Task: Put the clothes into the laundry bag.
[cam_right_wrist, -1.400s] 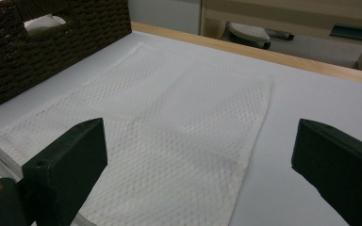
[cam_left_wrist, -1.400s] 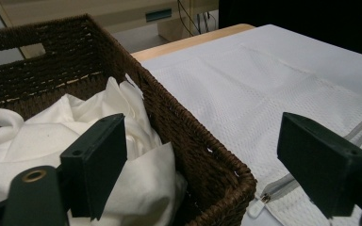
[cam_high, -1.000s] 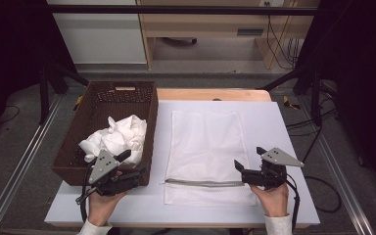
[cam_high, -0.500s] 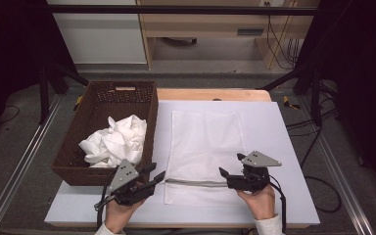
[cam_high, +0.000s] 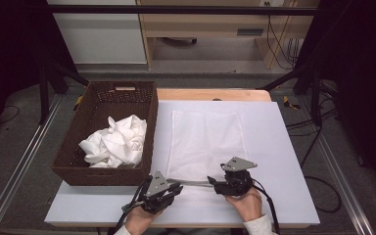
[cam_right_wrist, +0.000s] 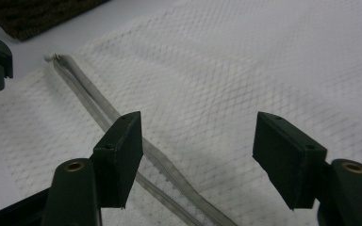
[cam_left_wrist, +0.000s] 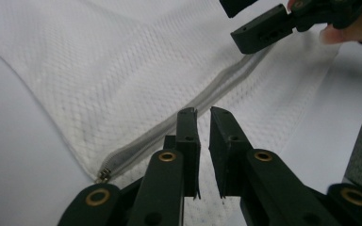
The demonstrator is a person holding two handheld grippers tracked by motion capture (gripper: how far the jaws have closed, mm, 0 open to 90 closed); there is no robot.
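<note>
Two tools are working at the near end of a white mesh laundry bag (cam_high: 203, 142), which is lying flat on the desk (cam_high: 284, 161) beside a brown basket (cam_high: 78, 147) of crumpled white cloth (cam_high: 112, 142). Left tool (cam_left_wrist: 203, 113) has just been closing, jaws nearly together over mesh beside the zipper (cam_left_wrist: 169, 129); whether fabric is pinched is unclear. Right tool (cam_right_wrist: 195, 136) is narrowing too, still wide, straddling the zipper without pressing.

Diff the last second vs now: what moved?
Both grippers came down and inward onto the mesh bag's zipper. Left gripper jaws have just closed to nearly shut; whether they pinch the bag is unclear. Right gripper jaws have just been closing, still open astride it. Basket and cloth unmoved.
</note>
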